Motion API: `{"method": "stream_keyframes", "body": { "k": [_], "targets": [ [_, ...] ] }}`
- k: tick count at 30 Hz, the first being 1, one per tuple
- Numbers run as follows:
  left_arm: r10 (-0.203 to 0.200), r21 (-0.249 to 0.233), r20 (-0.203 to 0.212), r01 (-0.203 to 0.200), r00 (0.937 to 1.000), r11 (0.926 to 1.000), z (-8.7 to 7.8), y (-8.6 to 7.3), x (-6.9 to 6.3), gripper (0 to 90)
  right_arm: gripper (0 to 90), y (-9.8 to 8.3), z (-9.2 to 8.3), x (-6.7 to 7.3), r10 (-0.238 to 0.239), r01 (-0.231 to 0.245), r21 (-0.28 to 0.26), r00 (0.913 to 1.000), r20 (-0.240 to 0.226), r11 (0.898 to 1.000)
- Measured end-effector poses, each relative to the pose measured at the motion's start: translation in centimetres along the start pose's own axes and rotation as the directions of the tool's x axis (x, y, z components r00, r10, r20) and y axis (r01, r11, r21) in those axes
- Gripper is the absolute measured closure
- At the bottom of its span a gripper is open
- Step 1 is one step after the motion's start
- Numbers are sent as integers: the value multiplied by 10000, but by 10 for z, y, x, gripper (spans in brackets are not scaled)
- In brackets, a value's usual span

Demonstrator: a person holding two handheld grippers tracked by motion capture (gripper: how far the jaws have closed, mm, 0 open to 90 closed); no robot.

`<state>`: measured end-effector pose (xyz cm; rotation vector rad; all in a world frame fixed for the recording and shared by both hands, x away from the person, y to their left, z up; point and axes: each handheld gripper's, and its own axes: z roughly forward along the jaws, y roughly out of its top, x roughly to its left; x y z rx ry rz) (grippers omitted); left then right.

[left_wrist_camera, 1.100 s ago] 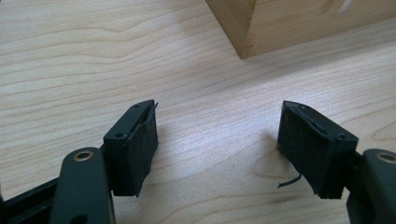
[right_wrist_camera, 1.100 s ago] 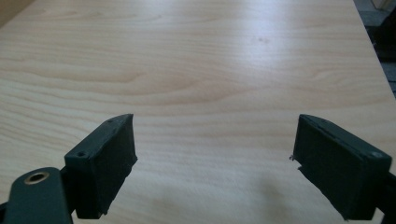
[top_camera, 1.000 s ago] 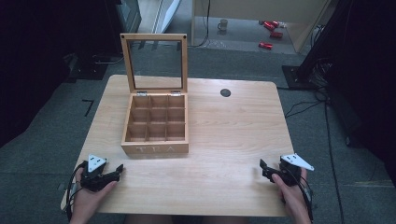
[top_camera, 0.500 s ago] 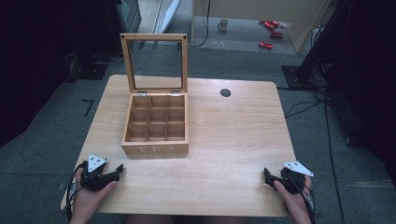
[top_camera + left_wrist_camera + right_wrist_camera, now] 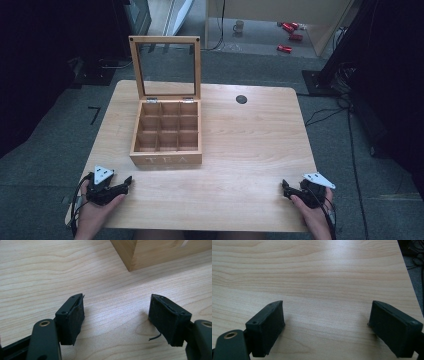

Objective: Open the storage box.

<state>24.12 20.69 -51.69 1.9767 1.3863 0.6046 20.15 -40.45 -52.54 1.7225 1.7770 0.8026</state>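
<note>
Tea box (image 5: 167, 135) sits open on the left half of the table (image 5: 250, 145), its glass lid (image 5: 165, 67) standing upright behind nine compartments that all look empty from the high view. Judging by the layout, the step in hand is the first reach toward that box — most likely to bring the lid down or to handle the box itself.

Both hands rest at the near edge, well apart from each other. The left gripper (image 5: 126, 182) lies near the box's front left corner, jaws spread wide with nothing between them; its own view shows the box corner (image 5: 132, 257) just ahead over bare wood. The right gripper (image 5: 285, 187) is far off at the near right corner, jaws likewise wide and empty, pads (image 5: 268, 327) low over the tabletop.

To do this well, the nearer left gripper should lead, lifting clear of the front wall. If the lid is the goal, it should take the top rail squarely — the glass pane offers no grip — and the right gripper could steady the box base.
</note>
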Motion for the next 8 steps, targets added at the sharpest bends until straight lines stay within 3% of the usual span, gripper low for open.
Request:
{"method": "stream_keyframes", "body": {
  "k": [8],
  "targets": [
    [-21, -14, 33, 22, 10000, 10000, 0, 0, 0, 293, 85, 0, 1, 1, 81, -82, 36, 9996, 266, 10000]
  ]
}}
